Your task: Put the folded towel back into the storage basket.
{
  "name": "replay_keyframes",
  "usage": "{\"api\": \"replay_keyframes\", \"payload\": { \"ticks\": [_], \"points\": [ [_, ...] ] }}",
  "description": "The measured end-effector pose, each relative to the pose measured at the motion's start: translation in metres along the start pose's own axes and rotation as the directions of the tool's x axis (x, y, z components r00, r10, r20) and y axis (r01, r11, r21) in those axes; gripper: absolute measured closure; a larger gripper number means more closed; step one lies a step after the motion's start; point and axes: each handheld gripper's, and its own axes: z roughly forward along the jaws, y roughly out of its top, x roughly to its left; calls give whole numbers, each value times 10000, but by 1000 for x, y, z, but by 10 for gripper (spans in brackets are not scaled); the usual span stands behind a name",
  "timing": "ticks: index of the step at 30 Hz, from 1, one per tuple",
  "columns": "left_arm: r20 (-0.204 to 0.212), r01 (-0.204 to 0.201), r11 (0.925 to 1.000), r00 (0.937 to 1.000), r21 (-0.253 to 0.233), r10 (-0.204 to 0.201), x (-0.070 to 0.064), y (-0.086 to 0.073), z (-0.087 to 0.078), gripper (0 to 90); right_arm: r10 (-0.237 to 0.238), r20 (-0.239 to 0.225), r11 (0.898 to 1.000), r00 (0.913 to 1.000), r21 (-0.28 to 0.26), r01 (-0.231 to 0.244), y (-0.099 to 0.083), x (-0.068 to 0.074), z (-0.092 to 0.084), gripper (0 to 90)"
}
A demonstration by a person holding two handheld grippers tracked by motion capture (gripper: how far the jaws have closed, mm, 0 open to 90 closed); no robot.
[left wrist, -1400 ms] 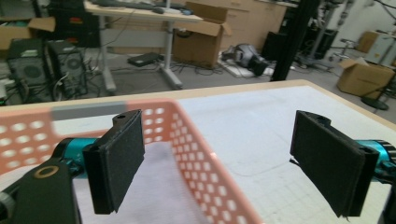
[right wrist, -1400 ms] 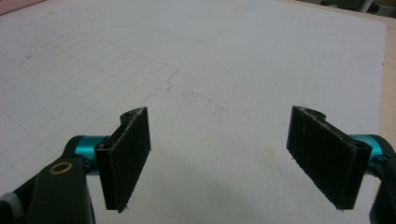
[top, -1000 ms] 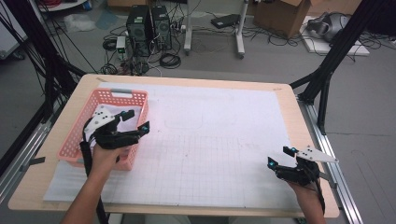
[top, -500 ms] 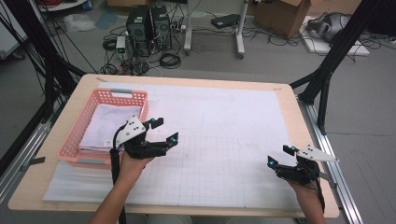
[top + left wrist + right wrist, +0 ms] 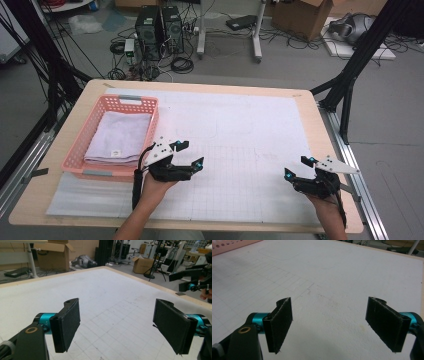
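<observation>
**Desk:** Where does the folded towel [image 5: 118, 136] lie?

**Photographer:** Flat inside the pink basket [image 5: 81, 143] at the table's left side, on the white gridded mat [image 5: 240, 150]. Nothing touches it.

**Desk:** And the grippers?

**Photographer:** The left gripper [image 5: 186, 156] hovers over the mat just right of the basket, jaws spread wide and holding nothing. The right gripper [image 5: 299, 167] sits near the table's front right corner, well apart from the basket, jaws equally wide and empty.

**Desk:** The step in hand?

**Photographer:** By my reading, clearing away from a towel already stowed. Done well, the left hand [image 5: 152, 186] carries its gripper level and high enough to miss the basket rim, jaws left apart, and settles over bare mat, opposite the right.
</observation>
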Motion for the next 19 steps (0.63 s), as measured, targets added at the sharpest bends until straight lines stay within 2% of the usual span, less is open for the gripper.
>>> {"api": "replay_keyframes", "payload": {
  "ticks": [11, 19],
  "points": [
    [45, -32, 9998, 10000, 197, 31, 0, -6, 5, 226, 88, 34, 9999, 10000, 141, -88, -3, -1, 0, 204],
    [-45, 52, 9999, 10000, 99, -51, 1, -11, 2, 226, 98, 32, 9999, 9999, 130, -98, -6, -3, 1, 204]
  ]
}}
